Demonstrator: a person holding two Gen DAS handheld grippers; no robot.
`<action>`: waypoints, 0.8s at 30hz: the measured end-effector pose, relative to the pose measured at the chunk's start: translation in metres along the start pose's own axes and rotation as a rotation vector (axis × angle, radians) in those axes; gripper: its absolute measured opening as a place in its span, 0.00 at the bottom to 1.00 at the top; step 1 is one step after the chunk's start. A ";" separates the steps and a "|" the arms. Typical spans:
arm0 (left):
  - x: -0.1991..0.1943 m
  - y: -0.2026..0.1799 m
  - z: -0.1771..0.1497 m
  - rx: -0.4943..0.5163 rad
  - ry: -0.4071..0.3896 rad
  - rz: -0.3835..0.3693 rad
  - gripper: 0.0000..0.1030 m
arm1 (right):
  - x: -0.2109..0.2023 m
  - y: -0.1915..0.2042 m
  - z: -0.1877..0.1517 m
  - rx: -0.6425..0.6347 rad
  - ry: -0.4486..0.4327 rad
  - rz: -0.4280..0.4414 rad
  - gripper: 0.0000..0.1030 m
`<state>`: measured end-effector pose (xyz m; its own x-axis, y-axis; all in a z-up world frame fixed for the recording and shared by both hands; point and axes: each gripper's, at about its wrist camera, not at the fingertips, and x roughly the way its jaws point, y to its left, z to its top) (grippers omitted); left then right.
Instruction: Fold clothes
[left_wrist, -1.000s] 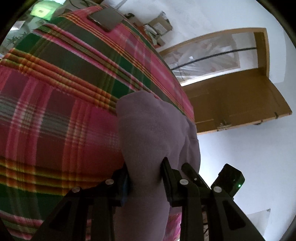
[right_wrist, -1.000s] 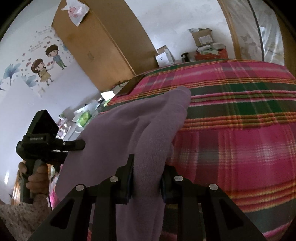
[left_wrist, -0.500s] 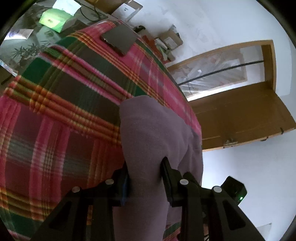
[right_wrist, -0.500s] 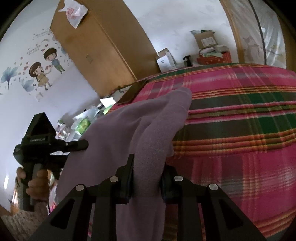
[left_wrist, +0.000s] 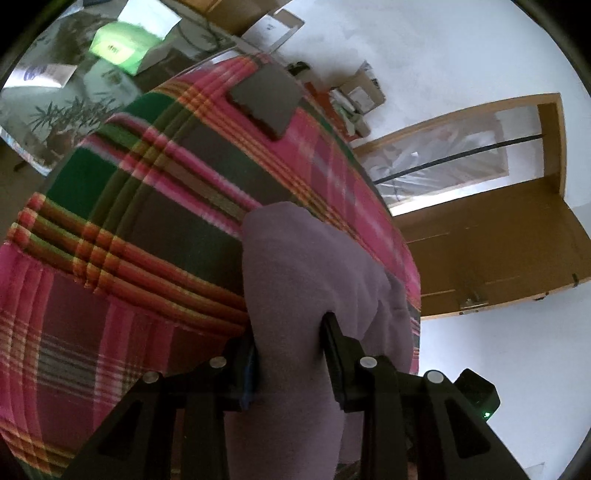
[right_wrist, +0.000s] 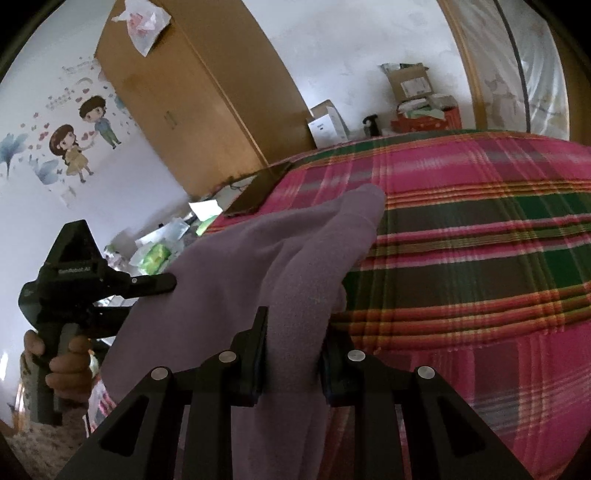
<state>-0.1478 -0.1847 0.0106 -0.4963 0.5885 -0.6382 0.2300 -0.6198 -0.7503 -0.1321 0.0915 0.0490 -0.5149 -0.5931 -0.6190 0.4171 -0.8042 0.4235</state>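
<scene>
A mauve fleece garment (left_wrist: 314, 280) hangs stretched between both grippers above a bed with a pink, green and brown plaid blanket (left_wrist: 122, 295). My left gripper (left_wrist: 291, 354) is shut on a bunched edge of the garment, and cloth spills down between its jaws. My right gripper (right_wrist: 293, 354) is shut on the other edge of the mauve garment (right_wrist: 280, 258), whose far tip droops toward the blanket (right_wrist: 480, 258). In the right wrist view the left gripper's body (right_wrist: 74, 273) shows at the left, held by a hand (right_wrist: 62, 365).
A dark flat tablet (left_wrist: 266, 98) lies on the far corner of the bed. A wooden wardrobe (right_wrist: 207, 92) stands behind it, with cardboard boxes (right_wrist: 410, 83) against the wall. A wooden door (left_wrist: 491, 258) is at the right, and a cluttered desk (left_wrist: 92, 62) at the left.
Both grippers have drawn back from the bed with the garment still held. More of the bed's far corner, the tablet and the desk now show.
</scene>
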 end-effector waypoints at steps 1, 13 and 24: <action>0.001 0.003 0.000 -0.003 0.001 -0.003 0.33 | 0.002 -0.001 0.000 0.004 0.002 -0.004 0.23; 0.003 0.016 0.000 0.029 0.007 0.005 0.41 | 0.013 -0.014 -0.007 0.029 0.036 -0.058 0.32; -0.022 0.013 -0.017 0.089 -0.033 0.071 0.42 | -0.003 -0.015 -0.016 0.073 0.039 -0.075 0.35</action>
<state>-0.1199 -0.1972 0.0122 -0.5087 0.5248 -0.6825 0.1912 -0.7041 -0.6839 -0.1254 0.1062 0.0339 -0.5122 -0.5306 -0.6754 0.3222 -0.8476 0.4216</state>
